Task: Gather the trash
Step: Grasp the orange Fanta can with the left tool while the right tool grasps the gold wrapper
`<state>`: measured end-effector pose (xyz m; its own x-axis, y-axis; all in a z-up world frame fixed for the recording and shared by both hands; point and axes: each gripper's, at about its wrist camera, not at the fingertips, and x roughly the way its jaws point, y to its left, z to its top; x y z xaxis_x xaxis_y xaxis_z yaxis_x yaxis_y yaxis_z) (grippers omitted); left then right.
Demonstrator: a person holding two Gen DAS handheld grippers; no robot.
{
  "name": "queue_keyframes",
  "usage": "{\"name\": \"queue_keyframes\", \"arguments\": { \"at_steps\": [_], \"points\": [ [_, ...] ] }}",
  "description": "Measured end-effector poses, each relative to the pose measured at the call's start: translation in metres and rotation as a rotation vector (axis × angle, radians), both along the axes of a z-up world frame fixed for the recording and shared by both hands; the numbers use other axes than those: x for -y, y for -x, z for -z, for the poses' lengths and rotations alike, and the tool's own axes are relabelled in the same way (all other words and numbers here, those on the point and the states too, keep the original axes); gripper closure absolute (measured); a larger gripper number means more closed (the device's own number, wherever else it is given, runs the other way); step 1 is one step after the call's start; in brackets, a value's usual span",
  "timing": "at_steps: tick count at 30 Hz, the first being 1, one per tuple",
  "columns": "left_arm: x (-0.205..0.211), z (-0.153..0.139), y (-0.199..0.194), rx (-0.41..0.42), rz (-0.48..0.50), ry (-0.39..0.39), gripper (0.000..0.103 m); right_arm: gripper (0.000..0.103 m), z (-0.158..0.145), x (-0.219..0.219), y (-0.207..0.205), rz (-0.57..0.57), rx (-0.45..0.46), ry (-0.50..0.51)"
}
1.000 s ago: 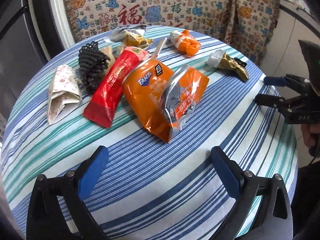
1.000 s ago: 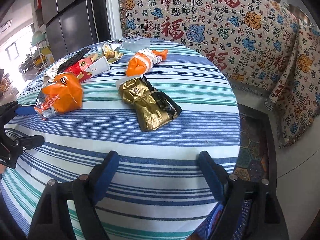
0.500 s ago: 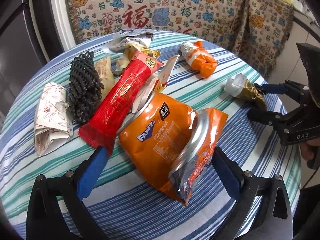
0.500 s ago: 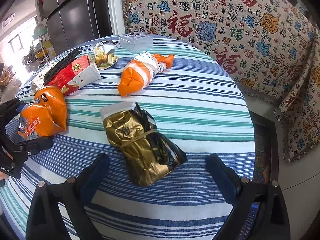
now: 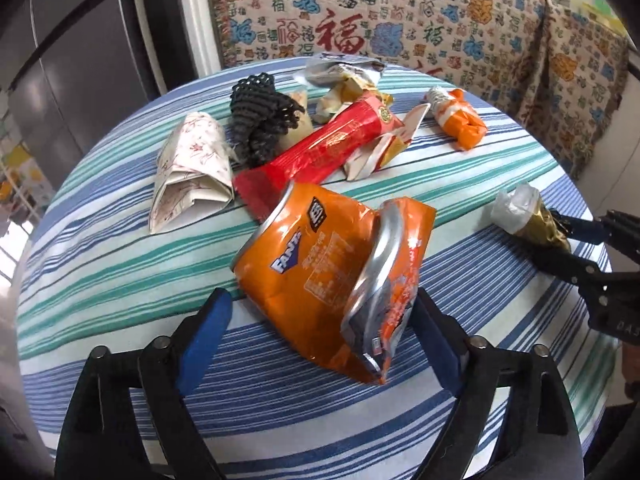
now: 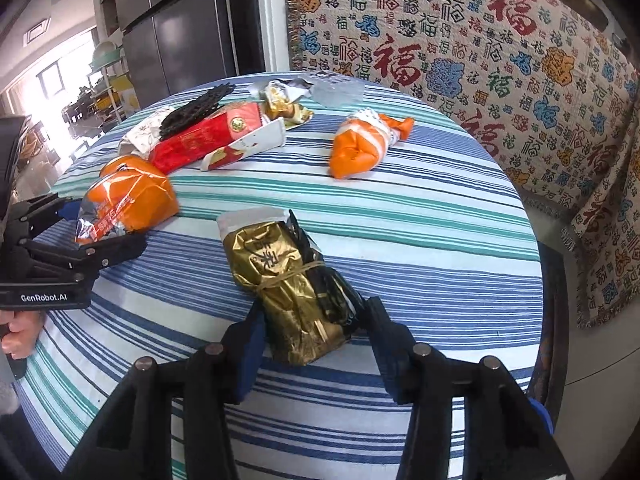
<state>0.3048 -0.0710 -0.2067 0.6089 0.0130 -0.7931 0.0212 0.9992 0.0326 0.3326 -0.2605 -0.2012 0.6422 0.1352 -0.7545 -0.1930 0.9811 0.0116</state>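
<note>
Trash lies on a round striped table (image 5: 120,264). My left gripper (image 5: 320,312) is open, its fingers on either side of the near end of a crushed orange Fanta bag (image 5: 332,264), also in the right wrist view (image 6: 128,200). My right gripper (image 6: 312,332) is open around the near end of a gold foil packet (image 6: 280,280), seen at the right in the left wrist view (image 5: 536,220). Farther back lie a red wrapper (image 5: 320,152), a black mesh piece (image 5: 260,120), a folded paper wrapper (image 5: 188,168) and an orange-white wrapper (image 6: 360,144).
Crumpled foil wrappers (image 6: 284,100) lie at the table's far edge. A patterned cloth-covered sofa (image 6: 480,60) stands behind and to the right of the table. A dark refrigerator (image 6: 180,28) stands at the back left. The table edge drops off at the right.
Both grippers have moved forward over the table. The left now straddles the orange bag; the right now straddles the gold packet. Both jaws have narrowed a little.
</note>
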Motion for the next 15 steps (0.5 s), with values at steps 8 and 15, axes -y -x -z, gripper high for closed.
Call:
{"name": "queue_keyframes", "arguments": {
  "at_steps": [8,15],
  "points": [
    [-0.013,0.001,-0.024,-0.026,0.251,0.005,0.0,0.021,0.003,-0.008,-0.004,-0.071,-0.004,-0.004],
    [-0.01,0.0,-0.021,-0.021,0.233,-0.008,0.0,0.019,0.002,-0.01,-0.02,-0.031,-0.013,0.002]
  ]
}}
